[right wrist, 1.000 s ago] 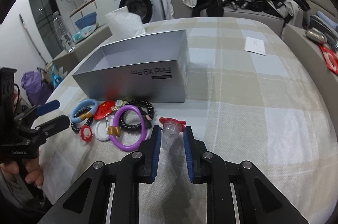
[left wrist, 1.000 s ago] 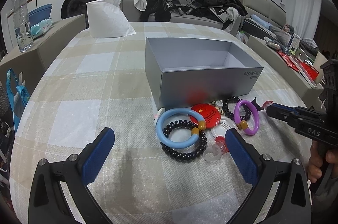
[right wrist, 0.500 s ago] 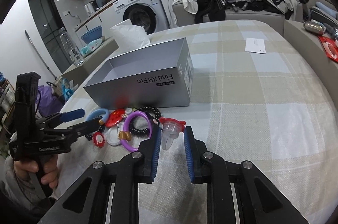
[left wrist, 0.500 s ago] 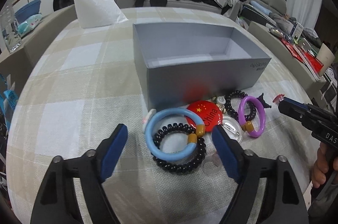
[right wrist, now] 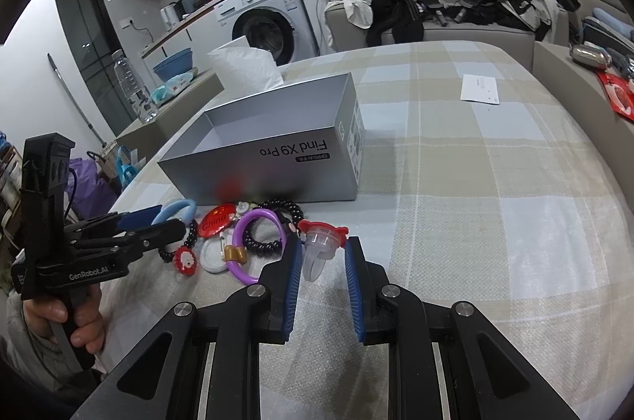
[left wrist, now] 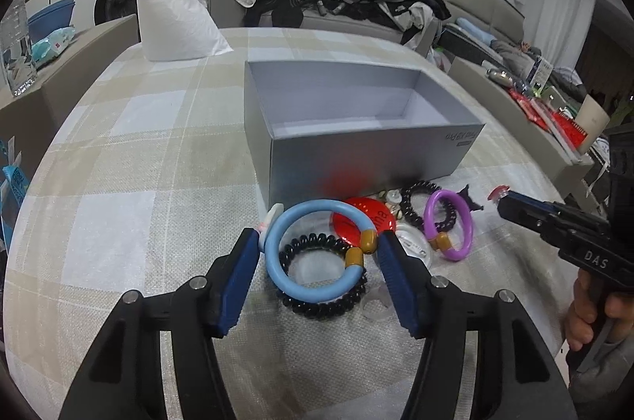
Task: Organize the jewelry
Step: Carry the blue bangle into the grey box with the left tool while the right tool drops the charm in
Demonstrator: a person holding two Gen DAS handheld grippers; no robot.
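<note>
Left gripper (left wrist: 317, 241) closing around blue bracelet (left wrist: 313, 257); right gripper (right wrist: 323, 253) grasps clear ring (right wrist: 320, 249) beside grey box (right wrist: 277, 158)

A desk (left wrist: 119, 150) in checked cloth carries an open grey box (left wrist: 356, 150) mid-desk; bracelets and trinkets (left wrist: 396, 233) lie just near of it; a white pouch (left wrist: 174, 23) far left; a paper slip (right wrist: 479, 89) far right.

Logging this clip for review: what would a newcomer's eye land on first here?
The bright heap of jewelry on the checked cloth, right in front of the open grey box. The left tongs are closing around the blue bangle, which lies over a black coil hair tie. The right tongs grip a clear ring with a red top beside the purple bangle.
</note>
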